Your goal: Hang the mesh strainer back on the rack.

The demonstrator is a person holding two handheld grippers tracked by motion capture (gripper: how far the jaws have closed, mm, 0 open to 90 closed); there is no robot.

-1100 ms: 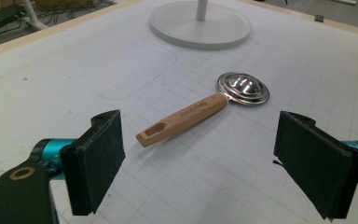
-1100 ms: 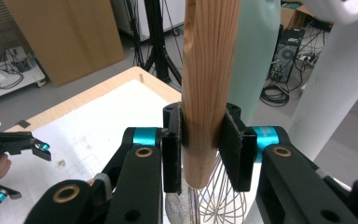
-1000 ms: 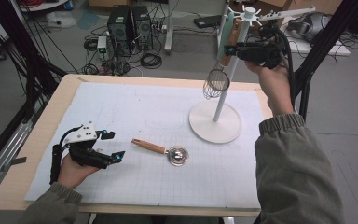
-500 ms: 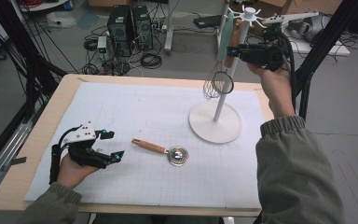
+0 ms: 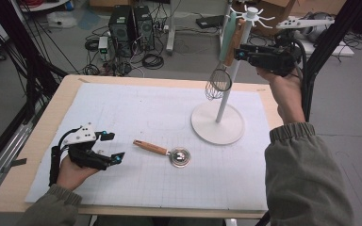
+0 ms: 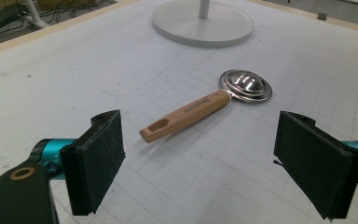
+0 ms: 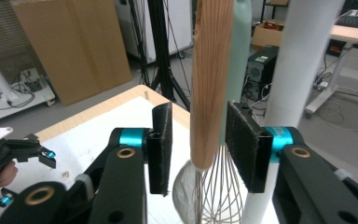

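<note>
Whisk [image 7: 210, 93]: wooden handle, wire loops, hanging upright.

The whisk [image 7: 209, 93] hangs upright from the white stand [image 5: 226, 89], wooden handle uppermost, wire head [image 5: 218, 82] below. Its light wooden handle sits between the pads of the right hand-held gripper [image 7: 199, 144], whose jaws have just been opening, with a gap on each side. A pale green utensil [image 7: 240, 51] hangs directly behind it.
</note>
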